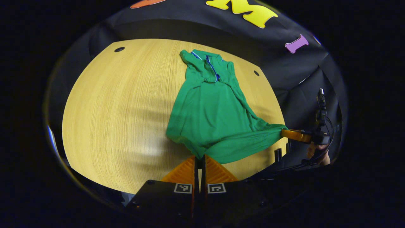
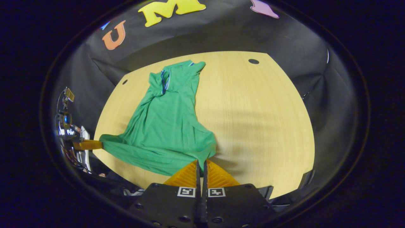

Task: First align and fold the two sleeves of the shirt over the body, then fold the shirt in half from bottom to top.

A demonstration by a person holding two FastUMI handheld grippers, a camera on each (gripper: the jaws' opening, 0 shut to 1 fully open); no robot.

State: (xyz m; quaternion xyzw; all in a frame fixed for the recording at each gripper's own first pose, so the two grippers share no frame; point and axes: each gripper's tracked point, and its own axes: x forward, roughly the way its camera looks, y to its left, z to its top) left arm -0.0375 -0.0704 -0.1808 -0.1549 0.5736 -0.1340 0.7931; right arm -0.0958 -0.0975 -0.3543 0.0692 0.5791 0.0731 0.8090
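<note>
A green polo shirt (image 1: 212, 110) with a blue-trimmed collar lies on the wooden table (image 1: 120, 110), collar at the far side, sleeves folded in over the body. Its bottom hem is lifted off the table at both corners. My left gripper (image 1: 200, 158) is shut on one hem corner. In the right gripper view my right gripper (image 2: 201, 162) is shut on the other corner of the shirt (image 2: 164, 126). Each view shows the other gripper (image 1: 292, 134) (image 2: 88, 145) pinching the far hem corner, with the hem stretched between them.
The table (image 2: 259, 120) has small round holes (image 1: 119, 49) (image 2: 253, 61) near its far corners. Bare wood lies to either side of the shirt. Black cloth walls the booth behind the table. A hand (image 1: 318, 152) holds the other gripper at the table's near edge.
</note>
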